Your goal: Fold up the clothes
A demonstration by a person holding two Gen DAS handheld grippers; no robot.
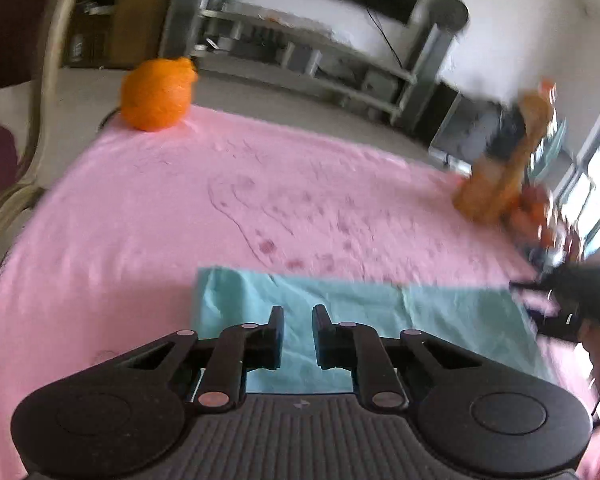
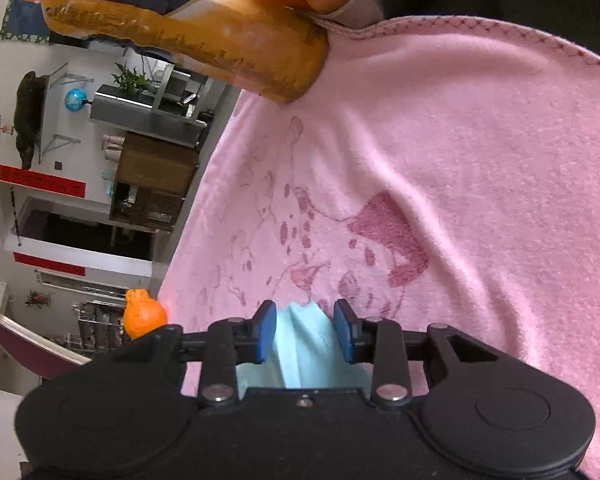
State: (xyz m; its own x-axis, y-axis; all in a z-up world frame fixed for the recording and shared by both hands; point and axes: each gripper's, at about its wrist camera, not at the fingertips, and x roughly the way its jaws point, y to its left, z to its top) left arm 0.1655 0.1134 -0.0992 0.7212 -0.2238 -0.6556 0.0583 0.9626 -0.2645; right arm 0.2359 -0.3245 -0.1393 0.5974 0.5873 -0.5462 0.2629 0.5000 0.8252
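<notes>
A light teal cloth (image 1: 340, 308) lies flat as a long strip on the pink blanket (image 1: 180, 200). My left gripper (image 1: 298, 320) hovers over the strip's left part, jaws open with a gap, nothing between them. My right gripper (image 2: 305, 320) is turned on its side; its blue pads (image 2: 266, 330) stand apart with a bunched fold of the teal cloth (image 2: 300, 348) between them, not pinched. In the left wrist view the right gripper (image 1: 556, 304) shows blurred at the strip's right end.
An orange fruit (image 1: 158, 94) sits at the blanket's far left corner and shows in the right wrist view (image 2: 144, 316). An orange juice bottle (image 2: 188, 36) stands at the far right corner (image 1: 500, 160). Shelving and a TV lie beyond.
</notes>
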